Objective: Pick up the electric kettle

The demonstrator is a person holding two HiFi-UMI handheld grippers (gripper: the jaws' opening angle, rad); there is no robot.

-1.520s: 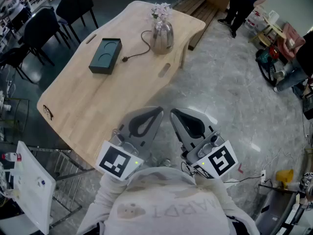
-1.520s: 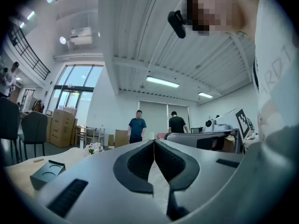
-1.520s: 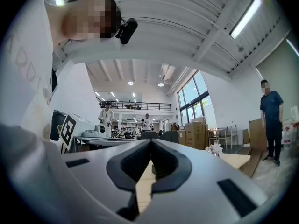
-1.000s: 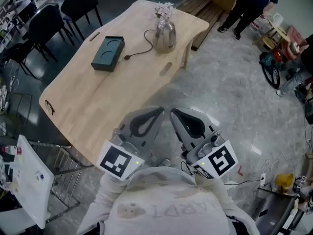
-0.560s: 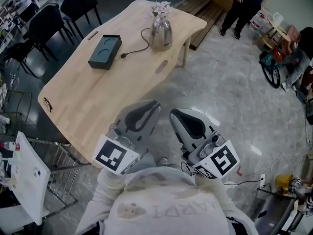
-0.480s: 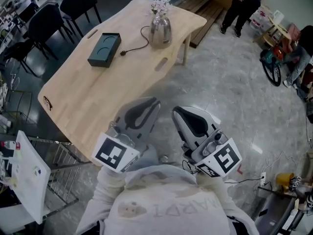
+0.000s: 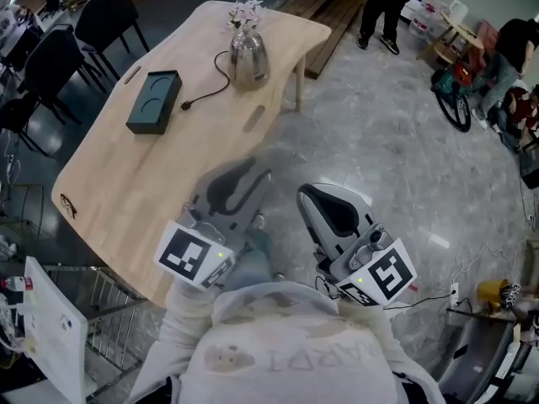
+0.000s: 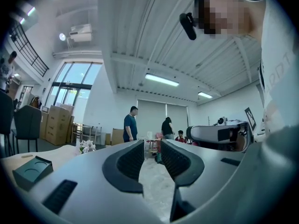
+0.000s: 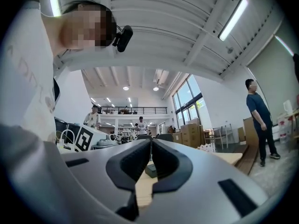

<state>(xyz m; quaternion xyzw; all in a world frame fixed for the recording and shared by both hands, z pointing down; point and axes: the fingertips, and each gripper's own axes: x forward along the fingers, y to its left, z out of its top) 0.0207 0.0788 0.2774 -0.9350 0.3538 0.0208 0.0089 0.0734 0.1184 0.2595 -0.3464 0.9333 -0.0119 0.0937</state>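
Head view: the electric kettle point(image 7: 250, 57) stands upright at the far end of the desk point(image 7: 152, 167), with a cord point(image 7: 206, 87) lying between it and a dark base point(image 7: 154, 102). The left claw point(image 7: 249, 173) and right claw point(image 7: 310, 199) are at the near side, well apart from the kettle. Left gripper view: the left claw point(image 8: 152, 146) stands narrowly parted, its jaws having just been opening — nothing lies between them. Right gripper view: the right claw point(image 9: 150, 143) is closed with its tips meeting and holds nothing — the dark base point(image 9: 150, 170) shows beyond it on the desk.

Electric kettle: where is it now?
In the head view the electric kettle stands at the wooden table's far end, beside the flowers, right of the dark base.
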